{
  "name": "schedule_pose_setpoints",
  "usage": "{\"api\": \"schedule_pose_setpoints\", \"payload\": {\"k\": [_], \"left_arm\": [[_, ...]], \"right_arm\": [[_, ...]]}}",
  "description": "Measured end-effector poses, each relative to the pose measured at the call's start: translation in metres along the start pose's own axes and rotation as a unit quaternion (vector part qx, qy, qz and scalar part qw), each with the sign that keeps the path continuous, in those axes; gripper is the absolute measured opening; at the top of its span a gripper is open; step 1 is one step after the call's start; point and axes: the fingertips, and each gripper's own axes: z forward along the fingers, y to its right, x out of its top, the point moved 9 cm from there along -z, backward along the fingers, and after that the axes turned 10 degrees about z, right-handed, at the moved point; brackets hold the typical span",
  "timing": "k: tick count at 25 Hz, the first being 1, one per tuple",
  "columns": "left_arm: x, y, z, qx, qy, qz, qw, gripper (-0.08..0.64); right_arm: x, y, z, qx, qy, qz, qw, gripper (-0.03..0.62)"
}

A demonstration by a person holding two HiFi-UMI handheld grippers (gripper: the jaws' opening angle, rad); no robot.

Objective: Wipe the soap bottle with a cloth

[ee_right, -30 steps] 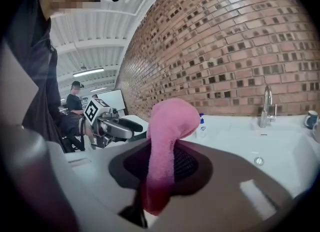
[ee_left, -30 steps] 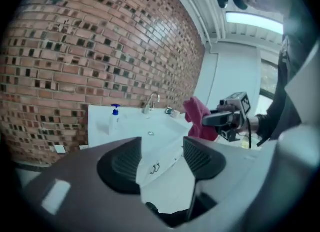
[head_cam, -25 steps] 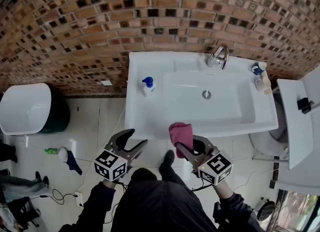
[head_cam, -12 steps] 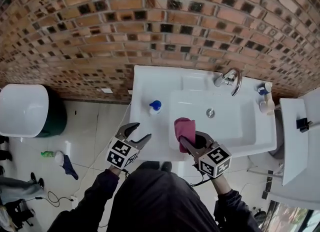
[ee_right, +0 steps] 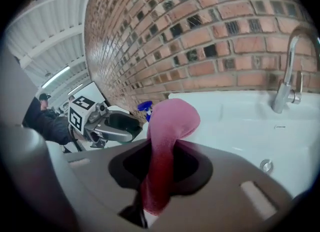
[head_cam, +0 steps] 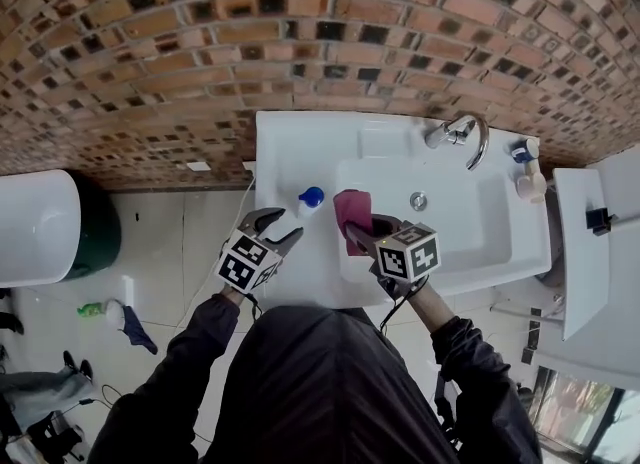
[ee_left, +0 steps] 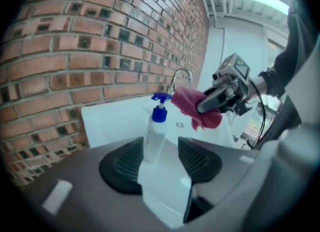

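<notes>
Clamping the cloth [head_cam: 350,209] in our right gripper [head_cam: 366,231] over the sink [head_cam: 290,152]; our left gripper [head_cam: 280,224] has just been closing its jaws (apart, no grip yet) with the soap bottle [head_cam: 309,198] between them.

On my feed the left gripper [head_cam: 272,224] and right gripper [head_cam: 362,235] are grey with black pads [ee_left: 125,163]. Each carries a black-and-white marker cube [head_cam: 247,262]. The operator wears dark long sleeves [head_cam: 190,347].

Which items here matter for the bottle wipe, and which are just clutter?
In play: soap bottle; pink cloth, clamped in right gripper.
Lying about: faucet; small bottles on sink corner; dark rag on floor.
</notes>
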Motion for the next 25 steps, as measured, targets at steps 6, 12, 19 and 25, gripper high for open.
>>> {"api": "schedule_pose_setpoints", "payload": {"k": [6, 12, 19, 25], "left_arm": [[0.01, -0.013, 0.005, 0.004, -0.017, 0.027, 0.9995, 0.172], [0.026, -0.024, 0.016, 0.0, -0.03, 0.051, 0.9983, 0.135], [0.026, -0.023, 0.015, -0.004, -0.032, 0.048, 0.9983, 0.117], [0.025, -0.022, 0.016, 0.0, -0.033, 0.049, 0.9982, 0.11]], "right_arm": [[-0.013, 0.017, 0.045, -0.03, -0.058, 0.052, 0.996, 0.087], [-0.015, 0.016, 0.067, -0.042, -0.088, 0.023, 0.995, 0.087], [-0.027, -0.014, 0.071, -0.007, -0.107, -0.07, 0.992, 0.087], [-0.037, -0.033, 0.075, 0.031, -0.127, -0.127, 0.983, 0.087]]}}
